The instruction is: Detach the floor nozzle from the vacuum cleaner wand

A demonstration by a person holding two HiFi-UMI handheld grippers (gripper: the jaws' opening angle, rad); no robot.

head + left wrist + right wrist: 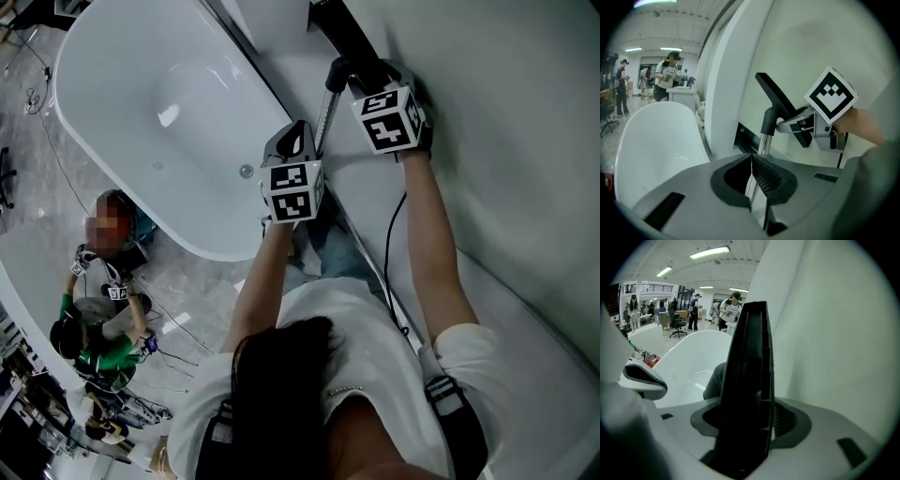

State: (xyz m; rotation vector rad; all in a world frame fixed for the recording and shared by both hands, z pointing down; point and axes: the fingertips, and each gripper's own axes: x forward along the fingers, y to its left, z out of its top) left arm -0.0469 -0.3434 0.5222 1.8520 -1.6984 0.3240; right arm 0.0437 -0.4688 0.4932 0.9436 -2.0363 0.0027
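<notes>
A silver vacuum wand (324,117) runs up to a dark grey elbow (768,119) that joins the black floor nozzle (352,37). My left gripper (307,139) is shut on the wand just below the elbow; in the left gripper view the tube (764,143) rises out of the closed jaws of the left gripper (751,161). My right gripper (364,82), carrying its marker cube (832,96), is shut on the nozzle. In the right gripper view the nozzle (750,371) fills the gap of the right gripper (745,413). The nozzle rests against a white wall panel (525,141).
A white bathtub (159,103) lies to the left of the wand. A black cable (394,225) hangs along the right arm. A person crouches on the floor (108,309) at lower left, and other people stand far off (665,79).
</notes>
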